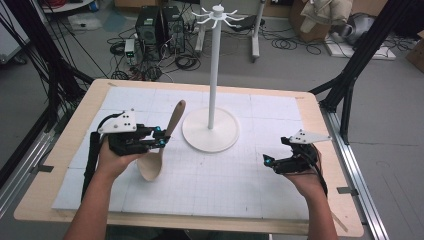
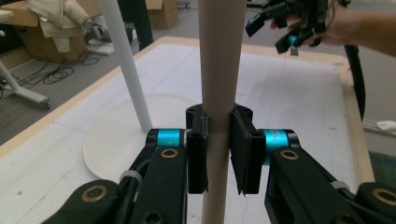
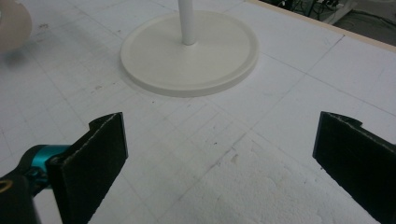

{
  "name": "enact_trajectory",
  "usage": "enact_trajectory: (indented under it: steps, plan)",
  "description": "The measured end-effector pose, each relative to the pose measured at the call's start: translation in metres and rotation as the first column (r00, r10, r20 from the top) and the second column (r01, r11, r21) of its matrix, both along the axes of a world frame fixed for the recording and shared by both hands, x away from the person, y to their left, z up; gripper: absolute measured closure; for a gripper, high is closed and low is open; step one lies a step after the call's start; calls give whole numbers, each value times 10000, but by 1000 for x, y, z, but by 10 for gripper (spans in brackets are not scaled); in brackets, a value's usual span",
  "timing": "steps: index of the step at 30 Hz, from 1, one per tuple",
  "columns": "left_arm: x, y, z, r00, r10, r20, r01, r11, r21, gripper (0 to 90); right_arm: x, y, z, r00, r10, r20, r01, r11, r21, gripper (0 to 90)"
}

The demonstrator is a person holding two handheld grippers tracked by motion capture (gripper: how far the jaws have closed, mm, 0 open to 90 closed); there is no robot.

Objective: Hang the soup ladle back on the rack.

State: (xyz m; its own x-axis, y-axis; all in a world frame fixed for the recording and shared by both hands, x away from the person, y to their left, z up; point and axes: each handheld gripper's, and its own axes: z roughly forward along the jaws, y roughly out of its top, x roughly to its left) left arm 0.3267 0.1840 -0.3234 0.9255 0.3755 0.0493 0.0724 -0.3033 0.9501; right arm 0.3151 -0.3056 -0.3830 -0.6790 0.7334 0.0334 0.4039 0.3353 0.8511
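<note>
Wooden spoon (image 1: 159,145), smooth round handle, clamped in my left gripper (image 1: 161,138). My right gripper (image 1: 267,161) gapes wide over matte white foam board (image 1: 225,175).

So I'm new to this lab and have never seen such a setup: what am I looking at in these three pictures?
A person sits at a table holding a hand-operated gripper in each hand. The high view looks down from above. The other two come from cameras riding on each gripper. The left gripper is shut on the handle of a wooden spoon, seen close up in the left gripper view. The right gripper is open and holds nothing; its view shows two black jaws standing wide apart. On the white mat stands a white hanging stand with a round base and hooks on top.
</note>
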Motion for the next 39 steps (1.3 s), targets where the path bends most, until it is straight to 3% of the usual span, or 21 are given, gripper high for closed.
enact_trajectory:
  steps: [4,6,11,14,24,28,33,37,39]
  plan:
    - [6,10,24,9998,154,-134,-165,9963,-841,772,0,0,1,10000,-27,-37,27,10000,-15,22]
    - [10,13,34,9993,287,-236,-309,9945,-1001,772,1,1,1,10000,-27,-39,27,10000,-40,22]
    - [26,15,58,9987,428,-275,-457,9924,-1145,772,1,3,1,10000,-18,-63,18,10000,-59,22]
    - [33,14,65,9985,406,-372,-447,9920,-1184,771,2,3,1,10000,-17,-90,17,10000,-6,22]
    - [63,-6,112,9971,615,-446,-668,9894,-1288,772,5,6,-1,10000,-3,-77,2,10000,-50,22]
    - [70,-8,117,9965,653,-525,-723,9867,-1455,771,5,7,-1,9999,-6,-111,5,10000,-38,22]
    - [75,-18,123,9954,734,-613,-805,9893,-1216,771,5,5,-1,9999,-72,-155,73,10000,14,22]
    - [79,-25,123,9914,1078,-744,-1150,9883,-999,771,6,4,-1,9999,-84,-100,84,10000,-3,22]
    - [81,-27,123,9929,956,-710,-1027,9894,-1030,771,7,5,-2,9998,-59,-170,59,10000,-31,22]
